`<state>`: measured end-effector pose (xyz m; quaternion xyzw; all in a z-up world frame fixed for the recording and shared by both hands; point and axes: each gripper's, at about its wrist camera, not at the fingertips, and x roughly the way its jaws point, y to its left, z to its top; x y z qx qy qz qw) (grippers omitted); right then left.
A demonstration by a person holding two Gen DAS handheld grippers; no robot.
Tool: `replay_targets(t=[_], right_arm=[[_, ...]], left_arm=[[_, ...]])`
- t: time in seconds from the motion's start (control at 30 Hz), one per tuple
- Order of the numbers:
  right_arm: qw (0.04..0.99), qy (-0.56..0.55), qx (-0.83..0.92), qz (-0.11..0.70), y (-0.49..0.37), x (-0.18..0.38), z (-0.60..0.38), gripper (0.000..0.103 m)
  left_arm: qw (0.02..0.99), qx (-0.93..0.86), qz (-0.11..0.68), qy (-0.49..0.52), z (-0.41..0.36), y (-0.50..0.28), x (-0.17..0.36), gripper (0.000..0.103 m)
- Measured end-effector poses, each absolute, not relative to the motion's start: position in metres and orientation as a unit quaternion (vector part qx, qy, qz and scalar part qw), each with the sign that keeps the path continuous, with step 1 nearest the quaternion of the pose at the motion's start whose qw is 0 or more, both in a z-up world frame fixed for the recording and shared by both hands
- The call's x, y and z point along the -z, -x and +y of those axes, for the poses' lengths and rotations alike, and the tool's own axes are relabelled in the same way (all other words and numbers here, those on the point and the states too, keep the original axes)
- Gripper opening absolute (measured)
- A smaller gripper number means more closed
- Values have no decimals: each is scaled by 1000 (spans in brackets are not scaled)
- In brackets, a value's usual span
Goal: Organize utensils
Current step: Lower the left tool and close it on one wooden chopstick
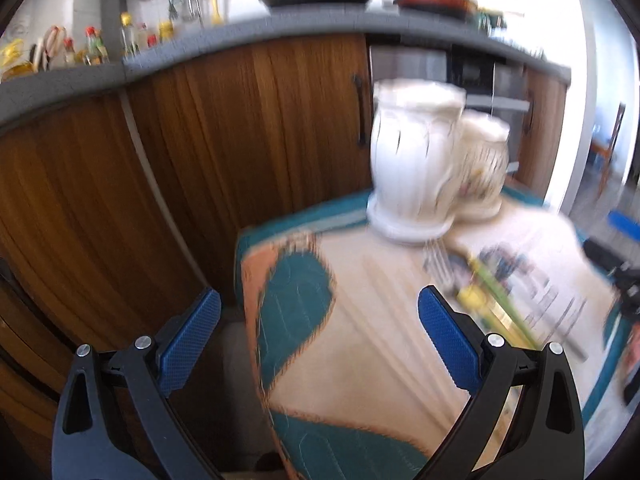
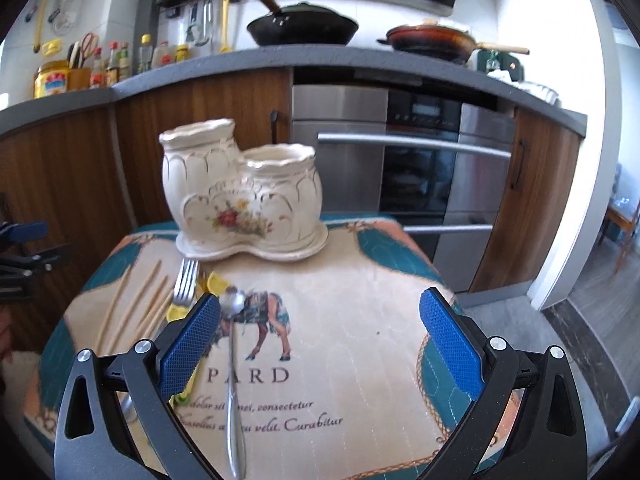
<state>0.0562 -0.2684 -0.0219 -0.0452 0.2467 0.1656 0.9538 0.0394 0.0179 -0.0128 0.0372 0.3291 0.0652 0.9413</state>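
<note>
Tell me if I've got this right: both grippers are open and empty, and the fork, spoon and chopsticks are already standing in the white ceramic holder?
Not quite. The ceramic holder looks empty; the fork, spoon and chopsticks lie flat on the cloth in front of it, as the right wrist view shows. The left gripper and right gripper are indeed open and empty.

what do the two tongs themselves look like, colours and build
Both match. The left tongs and right tongs each have two black, curved plastic arms with teardrop cutouts and round silver pivot screws. Each arm ends in a blue rectangular pad with fine cross-hatched texture. No cables or markings show.
</note>
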Motion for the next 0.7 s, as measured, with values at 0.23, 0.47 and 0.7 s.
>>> replay_targets(t=[0.23, 0.47, 0.7], right_arm=[[935, 50, -179, 301, -68, 35, -266, 99], [913, 89, -223, 331, -67, 46, -243, 91], [896, 109, -239, 359, -74, 54, -225, 62]], left_arm=[[919, -39, 393, -11, 21, -47, 48, 97], [916, -29, 399, -21, 18, -46, 48, 81], [904, 4, 428, -26, 11, -54, 51, 69]])
